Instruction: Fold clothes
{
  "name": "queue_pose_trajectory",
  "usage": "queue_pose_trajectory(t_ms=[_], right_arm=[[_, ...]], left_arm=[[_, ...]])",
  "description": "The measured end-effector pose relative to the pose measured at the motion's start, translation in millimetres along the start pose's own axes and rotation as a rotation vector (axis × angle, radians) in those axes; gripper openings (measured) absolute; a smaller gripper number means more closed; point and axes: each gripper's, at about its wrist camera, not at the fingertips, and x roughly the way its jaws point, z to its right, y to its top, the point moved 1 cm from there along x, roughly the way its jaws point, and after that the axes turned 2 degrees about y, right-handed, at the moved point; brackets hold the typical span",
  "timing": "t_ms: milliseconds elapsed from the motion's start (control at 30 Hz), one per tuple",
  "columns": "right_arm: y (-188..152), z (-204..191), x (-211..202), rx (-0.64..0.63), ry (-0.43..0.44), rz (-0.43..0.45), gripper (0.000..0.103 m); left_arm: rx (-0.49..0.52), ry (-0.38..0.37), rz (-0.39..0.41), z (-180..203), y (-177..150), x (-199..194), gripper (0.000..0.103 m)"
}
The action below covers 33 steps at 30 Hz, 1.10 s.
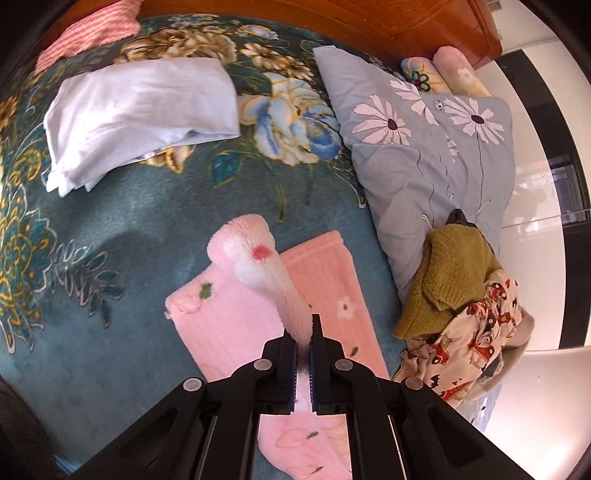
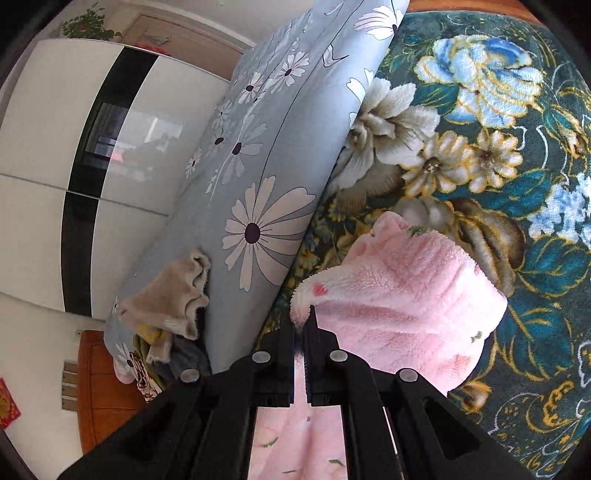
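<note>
Jaws of left gripper (image 1: 303, 334) narrow, clamped on a raised strip of the pink fleece garment (image 1: 229, 325); fabric runs between the pads and rises fwd to a rounded fluffy end w/ a red spot. Jaws of right gripper (image 2: 303, 325) likewise nearly closed, pinching an edge of the same garment, which bunches up and drapes away to the right in the right wrist view.

Garment location: on the bed, on the teal floral blanket (image 1: 110, 229). Lower part lies flat beneath the left gripper, ribbed side and fleece side both showing; the held portions are lifted clear of that flat part.

Surroundings, outward: grey daisy-print pillow (image 1: 424, 158) just beside the garment; olive knit sweater (image 1: 443, 280) and a cartoon-print cloth (image 1: 476, 343) heaped at the pillow's near end, not folded. White garment (image 1: 140, 114) lies folded well apart, near the headboard (image 1: 332, 22). Wardrobe (image 2: 55, 147) beyond the bed.

Step in hand, as judged: a fold of the pink garment, both grippers carrying an edge over the flat portion. Cannot tell which fold in the sequence this is.

Next move calls for: both grips kept firm, held edge carried across level and laid onto the flat part w/ edges matched, then released. Fleece is thick and springy; risk of uneven lay or slip if one side leads.
</note>
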Motion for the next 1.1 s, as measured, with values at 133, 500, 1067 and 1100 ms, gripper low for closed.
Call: queue_pose_trajectory(t_ms=[133,500,1067,1100], right_arm=[[14.9,-22.1,13.5,-0.042,-0.026,-0.002,0.004],[10.3,-25.6,51.8,-0.088,-0.088,-0.053,0.004],[13.0,-20.7,70.4,-0.151,-0.115,-0.069,0.015],[5.8,-27.2,68.0,-0.175,-0.074,-0.091,0.029]], left_arm=[[0.077,0.021,-0.008,38.0,10.2,17.8,0.005],[0.273,-0.044,0.095,57.2,28.8,2.8,0.058],[-0.063,-0.034,-0.075,-66.8,-20.6,88.7,0.059],[-0.044,-0.015,-0.078,-63.7,-20.6,91.2,0.059]])
